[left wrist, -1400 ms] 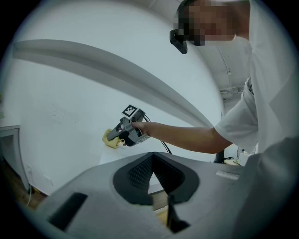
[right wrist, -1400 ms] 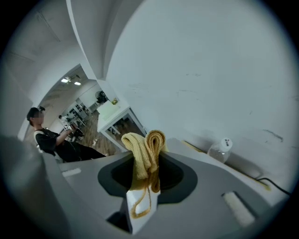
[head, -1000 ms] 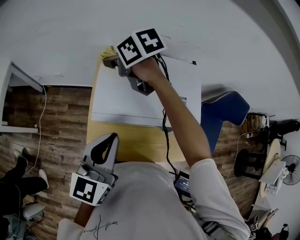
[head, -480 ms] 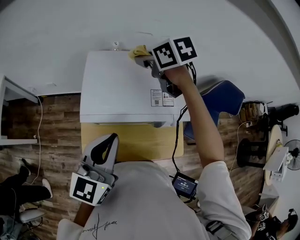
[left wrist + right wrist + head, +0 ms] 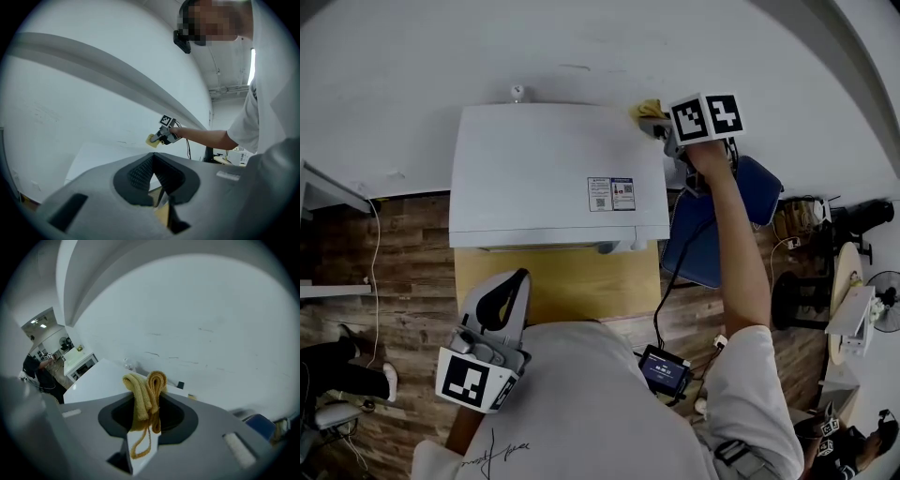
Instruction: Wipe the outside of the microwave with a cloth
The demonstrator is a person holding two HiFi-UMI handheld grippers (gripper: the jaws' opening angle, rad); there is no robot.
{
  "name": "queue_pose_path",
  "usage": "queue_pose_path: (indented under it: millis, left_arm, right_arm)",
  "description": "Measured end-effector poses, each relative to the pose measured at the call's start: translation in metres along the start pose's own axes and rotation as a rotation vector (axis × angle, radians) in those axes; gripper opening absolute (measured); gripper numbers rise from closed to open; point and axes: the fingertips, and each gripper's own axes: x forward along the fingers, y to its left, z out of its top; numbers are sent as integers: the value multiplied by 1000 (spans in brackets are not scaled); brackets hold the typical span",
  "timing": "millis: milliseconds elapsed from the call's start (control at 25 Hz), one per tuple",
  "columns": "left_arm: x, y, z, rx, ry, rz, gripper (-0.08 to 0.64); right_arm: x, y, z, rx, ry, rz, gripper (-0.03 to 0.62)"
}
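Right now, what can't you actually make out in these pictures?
- Door and sides of the microwave: the head view looks steeply down, so almost only its top shows.
- Print on the label: head view, too small to read.
- Whether the cloth touches the microwave: in the head view the right tool and its marker cube crowd that corner, and the right gripper view doesn't settle it.

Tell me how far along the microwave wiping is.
Done: the cloth has swept the back edge of the microwave top, left to right. In hand: the right hand-held gripper pinches it at the back right corner. Left: likely the sides and front; the left hand-held gripper sits shut, idle.
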Motion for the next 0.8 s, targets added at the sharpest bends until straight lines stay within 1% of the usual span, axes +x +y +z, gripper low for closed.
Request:
queue_pose_path:
  millis: [240, 400, 560, 800]
  left_arm:
    - [-3, 5, -1, -5, -1, 10, -5]
    - [-4, 6, -1, -5, 2, 7, -5]
    - [-6, 10, -1, -9, -1, 11, -5]
    - [-9, 14, -4, -19, 5, 15, -5]
  right_arm:
    - [-7, -45, -26, 38, 42, -104, 120]
    - [-2, -63, -41, 34, 86, -176, 118]
    - [4, -74, -53, 7, 131, -250, 118]
    - [8, -65, -60, 9, 130, -269, 118]
